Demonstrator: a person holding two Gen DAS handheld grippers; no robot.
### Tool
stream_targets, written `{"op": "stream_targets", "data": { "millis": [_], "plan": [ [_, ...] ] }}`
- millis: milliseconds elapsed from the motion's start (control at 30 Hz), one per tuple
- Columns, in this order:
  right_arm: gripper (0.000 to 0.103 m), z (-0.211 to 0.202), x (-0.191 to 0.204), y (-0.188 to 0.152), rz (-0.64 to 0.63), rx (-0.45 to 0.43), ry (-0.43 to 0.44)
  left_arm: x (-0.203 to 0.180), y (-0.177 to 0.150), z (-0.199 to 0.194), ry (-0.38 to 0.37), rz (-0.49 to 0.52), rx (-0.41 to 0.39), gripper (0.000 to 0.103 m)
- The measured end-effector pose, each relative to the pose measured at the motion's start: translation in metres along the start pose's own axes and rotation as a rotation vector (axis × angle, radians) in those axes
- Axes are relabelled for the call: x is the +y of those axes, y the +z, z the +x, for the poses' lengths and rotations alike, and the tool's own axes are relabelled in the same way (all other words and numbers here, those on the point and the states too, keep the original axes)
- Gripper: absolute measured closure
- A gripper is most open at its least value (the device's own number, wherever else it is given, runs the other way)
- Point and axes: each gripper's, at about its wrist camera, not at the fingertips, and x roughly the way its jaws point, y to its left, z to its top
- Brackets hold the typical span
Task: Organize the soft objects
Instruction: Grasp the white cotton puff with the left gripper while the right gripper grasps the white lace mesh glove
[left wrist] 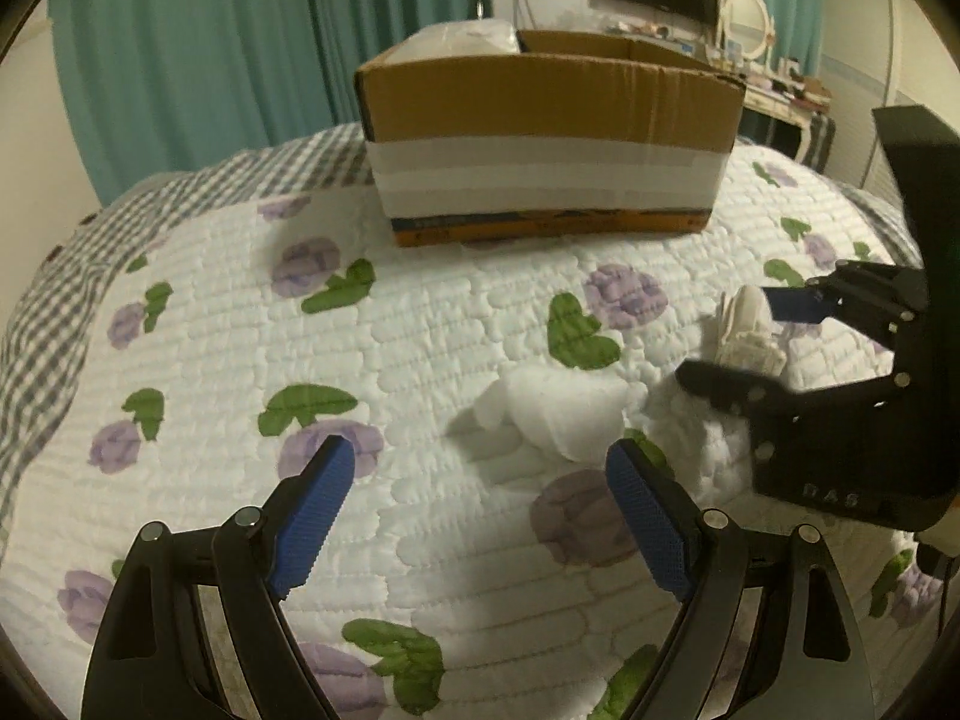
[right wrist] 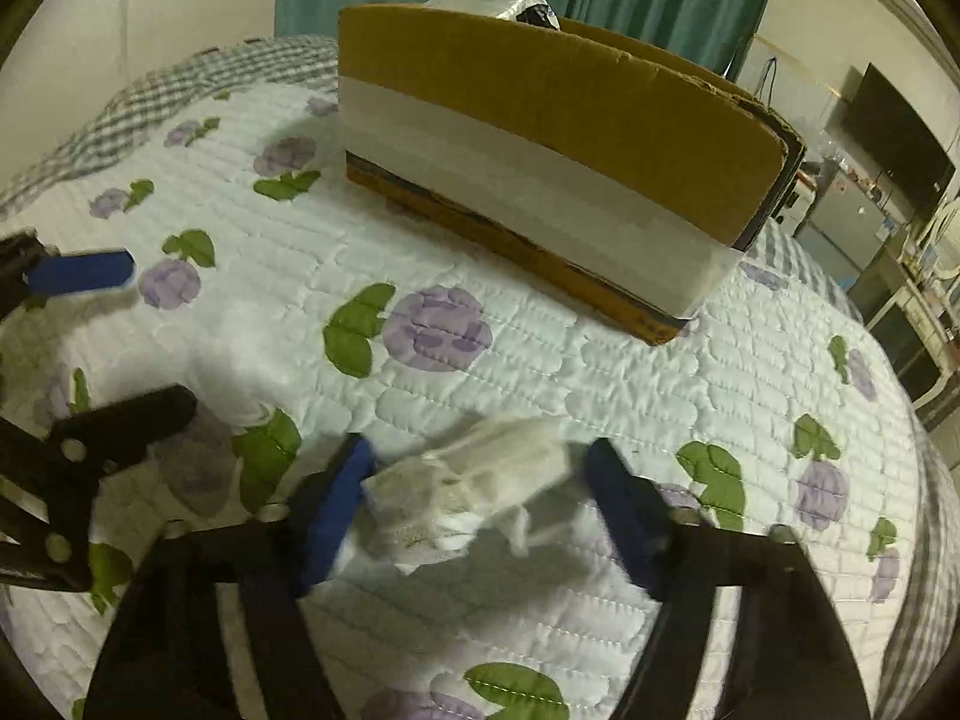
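A cardboard box (left wrist: 549, 138) with white tape bands stands open on the bed; it also shows in the right wrist view (right wrist: 558, 162). A white soft bundle (left wrist: 555, 417) lies on the quilt just ahead of my open, empty left gripper (left wrist: 480, 486). A second whitish cloth bundle (right wrist: 480, 492) lies between the wide-open fingers of my right gripper (right wrist: 480, 486); I cannot tell if they touch it. In the left wrist view that bundle (left wrist: 747, 330) sits between the right gripper's fingers (left wrist: 786, 303). My left gripper also shows at the right wrist view's left edge (right wrist: 102, 336).
The bed is covered by a white quilt (left wrist: 420, 330) with purple flowers and green leaves over a grey checked sheet (left wrist: 54, 312). A plastic-wrapped item (left wrist: 462, 39) sticks out of the box. Teal curtains (left wrist: 210, 42) hang behind; a dresser with a mirror (left wrist: 747, 21) stands far right.
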Motion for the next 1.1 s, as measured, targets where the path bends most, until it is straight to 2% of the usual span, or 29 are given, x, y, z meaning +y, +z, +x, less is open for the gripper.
{"op": "stream_targets", "data": {
  "millis": [133, 367, 567, 633, 667, 733, 767, 967, 1100],
  "plan": [
    [0.045, -0.005, -0.003, 0.003, 0.019, -0.018, -0.008, -0.001, 0.003, 0.004, -0.021, -0.006, 0.006, 0.016],
    [0.046, -0.022, -0.023, 0.009, 0.124, -0.068, -0.026, -0.009, 0.012, 0.016, -0.083, -0.022, 0.016, 0.017],
    [0.045, -0.026, -0.03, 0.011, 0.168, -0.069, -0.007, -0.016, 0.017, 0.037, -0.09, -0.004, 0.036, 0.019],
    [0.045, -0.03, -0.033, 0.012, 0.195, -0.076, -0.003, -0.019, 0.014, 0.043, -0.098, 0.014, 0.053, 0.039],
    [0.045, -0.032, -0.035, 0.011, 0.205, -0.081, -0.001, -0.02, 0.014, 0.044, -0.105, 0.018, 0.06, 0.053],
    [0.045, -0.036, -0.037, 0.012, 0.222, -0.09, -0.001, -0.021, 0.013, 0.04, -0.109, 0.026, 0.052, 0.055],
    [0.045, -0.037, -0.037, 0.012, 0.226, -0.092, -0.001, -0.021, 0.013, 0.038, -0.12, 0.029, 0.046, 0.061],
    [0.045, -0.055, -0.038, 0.009, 0.259, -0.122, -0.01, -0.022, 0.011, 0.018, -0.114, 0.052, 0.005, 0.061],
    [0.045, -0.072, -0.038, 0.008, 0.281, -0.156, -0.005, -0.023, 0.011, -0.006, -0.08, 0.078, -0.043, 0.061]
  ]
}}
